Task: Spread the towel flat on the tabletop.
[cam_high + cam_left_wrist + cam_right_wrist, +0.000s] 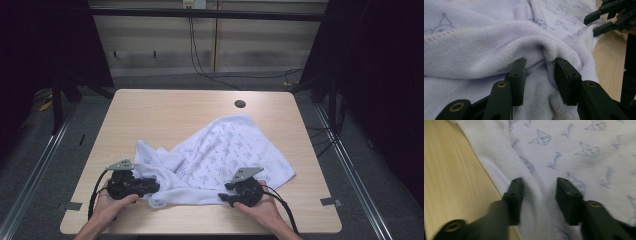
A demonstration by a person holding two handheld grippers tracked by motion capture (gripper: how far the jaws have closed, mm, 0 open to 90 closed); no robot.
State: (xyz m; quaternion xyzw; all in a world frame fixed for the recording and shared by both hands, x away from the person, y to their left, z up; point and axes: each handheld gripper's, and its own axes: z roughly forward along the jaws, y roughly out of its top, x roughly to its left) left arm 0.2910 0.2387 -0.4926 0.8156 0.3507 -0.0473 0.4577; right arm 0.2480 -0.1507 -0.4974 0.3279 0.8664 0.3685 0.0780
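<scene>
The towel (215,152), pale with small blue printed figures, lies rumpled across the near half of the table (165,110), below its dark round hole (240,104). At the towel's near left corner the left gripper (540,67) stands half open with a fold bunched between its jaws. At its near right edge the right gripper (539,187) stands likewise half open astride the hem, clamping nothing.

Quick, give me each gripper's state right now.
Left gripper: jaws apart, a bunched fold of the towel between them, not clamped.
Right gripper: jaws apart over the towel's edge, gripping nothing.
</scene>
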